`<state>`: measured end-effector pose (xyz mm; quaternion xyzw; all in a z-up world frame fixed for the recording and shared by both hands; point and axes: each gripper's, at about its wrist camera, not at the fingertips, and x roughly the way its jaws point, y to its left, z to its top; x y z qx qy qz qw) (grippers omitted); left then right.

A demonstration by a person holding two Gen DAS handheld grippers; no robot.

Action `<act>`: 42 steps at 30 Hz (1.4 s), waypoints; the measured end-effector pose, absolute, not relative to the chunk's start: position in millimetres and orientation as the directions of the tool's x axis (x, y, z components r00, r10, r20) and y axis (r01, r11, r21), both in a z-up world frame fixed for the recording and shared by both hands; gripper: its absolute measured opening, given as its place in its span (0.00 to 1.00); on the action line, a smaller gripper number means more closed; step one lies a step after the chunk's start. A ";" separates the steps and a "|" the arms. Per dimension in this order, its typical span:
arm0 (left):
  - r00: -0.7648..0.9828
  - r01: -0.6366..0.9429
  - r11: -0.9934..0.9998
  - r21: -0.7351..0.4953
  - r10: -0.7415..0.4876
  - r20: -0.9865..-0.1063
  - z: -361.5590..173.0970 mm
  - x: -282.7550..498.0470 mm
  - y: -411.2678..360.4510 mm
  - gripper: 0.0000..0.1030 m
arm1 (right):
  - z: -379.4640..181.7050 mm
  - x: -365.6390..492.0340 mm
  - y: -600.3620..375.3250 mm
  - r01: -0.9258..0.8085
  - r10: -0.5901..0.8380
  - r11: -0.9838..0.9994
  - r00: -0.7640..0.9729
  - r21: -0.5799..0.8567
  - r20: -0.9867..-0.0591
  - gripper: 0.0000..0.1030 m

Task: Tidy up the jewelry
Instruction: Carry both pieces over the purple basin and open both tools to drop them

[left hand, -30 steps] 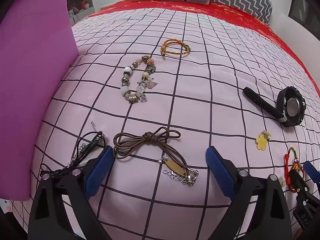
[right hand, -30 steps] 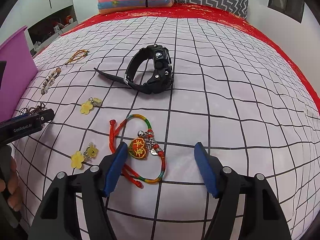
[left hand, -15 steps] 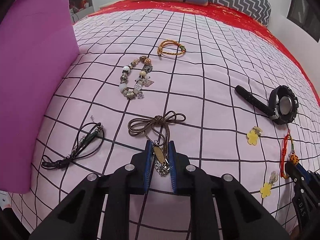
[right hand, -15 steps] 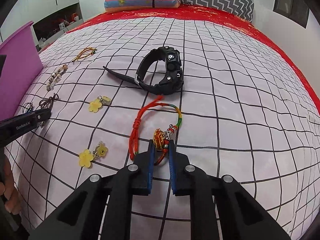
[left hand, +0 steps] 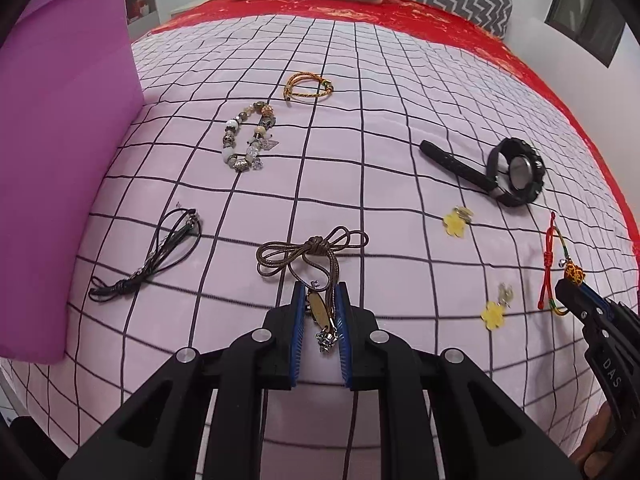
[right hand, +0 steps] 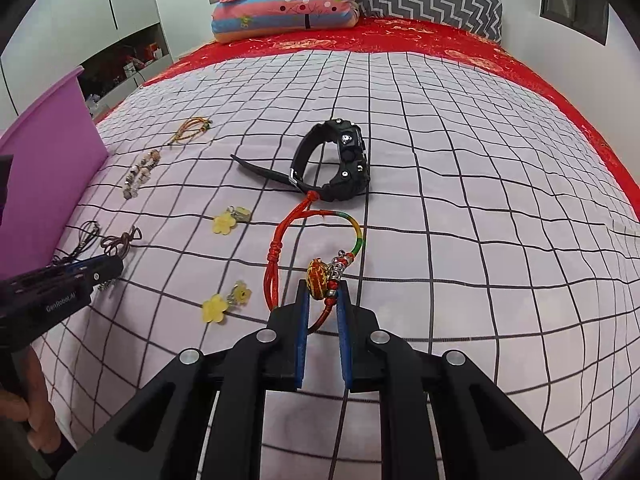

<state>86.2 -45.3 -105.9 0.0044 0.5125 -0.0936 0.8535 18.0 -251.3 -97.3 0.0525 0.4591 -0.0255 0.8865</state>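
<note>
My left gripper [left hand: 319, 294] is shut on a brown cord bracelet [left hand: 310, 250] with a gold tag; its cord trails onto the pink checked bedspread. My right gripper [right hand: 322, 294] is shut on a red and rainbow cord bracelet [right hand: 294, 232] with a red-gold charm, whose loop stretches toward a black watch [right hand: 340, 168]. In the left wrist view the right gripper [left hand: 576, 296] and its bracelet [left hand: 554, 264] show at the right edge. A purple box [left hand: 60, 128] stands at the left.
On the bedspread lie a black cord necklace [left hand: 156, 252], a beaded bracelet [left hand: 248, 140], an orange braided bracelet [left hand: 308, 86], the black watch [left hand: 508, 172] and yellow flower earrings [left hand: 456, 220] [left hand: 496, 310]. Pillows [right hand: 288, 4] lie at the far end.
Both grippers were open a second ago over their bracelets. Each closed on its bracelet and has pulled it back and slightly up, dragging the cords.
</note>
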 end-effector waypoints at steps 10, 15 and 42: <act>0.484 0.204 0.973 -0.107 -0.195 -0.853 -68.0 53.3 -31.5 0.15 | -66.0 -4.6 -230.5 0.065 0.031 0.994 0.597 0.087 -0.802 0.13; 0.520 0.211 0.970 -0.125 -0.219 -0.825 -41.8 37.9 -17.5 0.15 | -46.3 -13.0 -216.1 0.042 0.041 0.995 0.623 0.085 -0.781 0.13; 0.731 0.080 0.992 -0.097 -0.124 -0.671 86.9 34.2 103.2 0.15 | 77.2 18.3 -82.7 -0.239 0.217 0.970 0.742 0.052 -0.635 0.13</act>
